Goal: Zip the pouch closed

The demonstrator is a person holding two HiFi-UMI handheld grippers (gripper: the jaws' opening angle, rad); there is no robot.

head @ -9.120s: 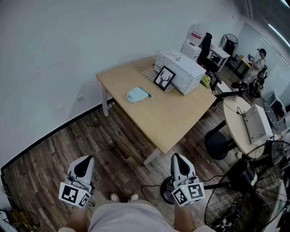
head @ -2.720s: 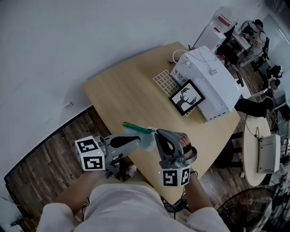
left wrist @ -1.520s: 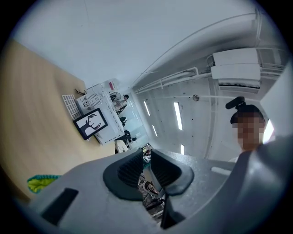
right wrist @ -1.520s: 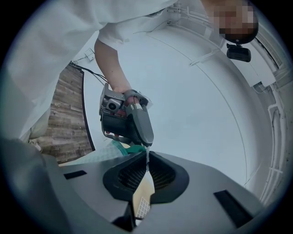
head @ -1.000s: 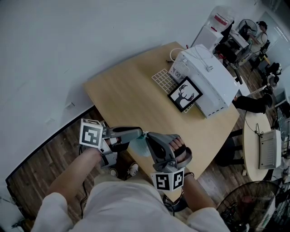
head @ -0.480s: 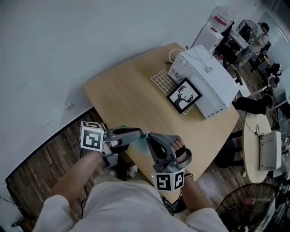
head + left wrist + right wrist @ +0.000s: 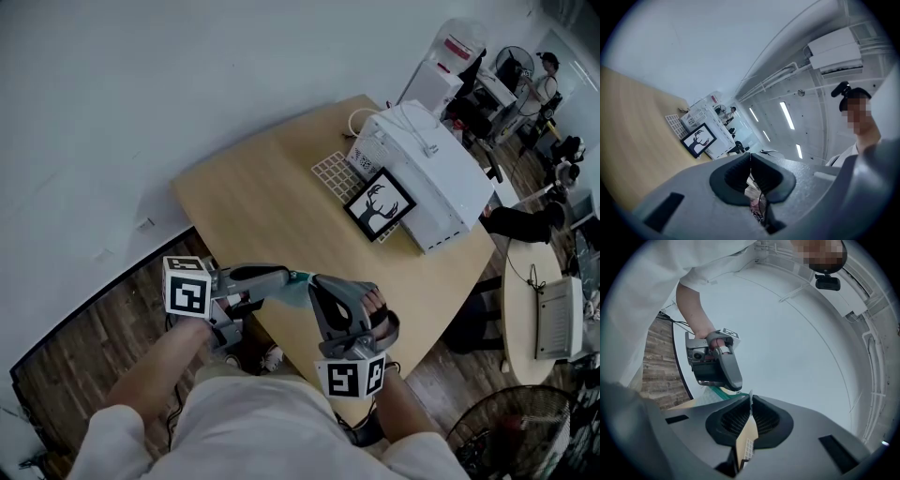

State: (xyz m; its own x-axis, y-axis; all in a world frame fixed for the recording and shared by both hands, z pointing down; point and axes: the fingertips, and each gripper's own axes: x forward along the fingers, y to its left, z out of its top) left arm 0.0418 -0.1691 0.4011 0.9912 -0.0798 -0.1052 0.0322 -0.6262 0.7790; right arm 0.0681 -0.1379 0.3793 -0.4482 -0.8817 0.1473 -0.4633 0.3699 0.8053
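Here, teal pouch, contents hidden.

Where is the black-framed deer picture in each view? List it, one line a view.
Head view: the black-framed deer picture sits right of centre, in the upper half.
Left gripper view: left of centre, small.
Right gripper view: not in it.
Shared landmark: the white box directly behind it, seen in both.

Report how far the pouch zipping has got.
Done: light blue fabric pouch held clear of the wooden table, left tool shut on one end. In hand: right tool pinches its green zip edge. Left: drawing the zip shut; how closed it is can't be seen.
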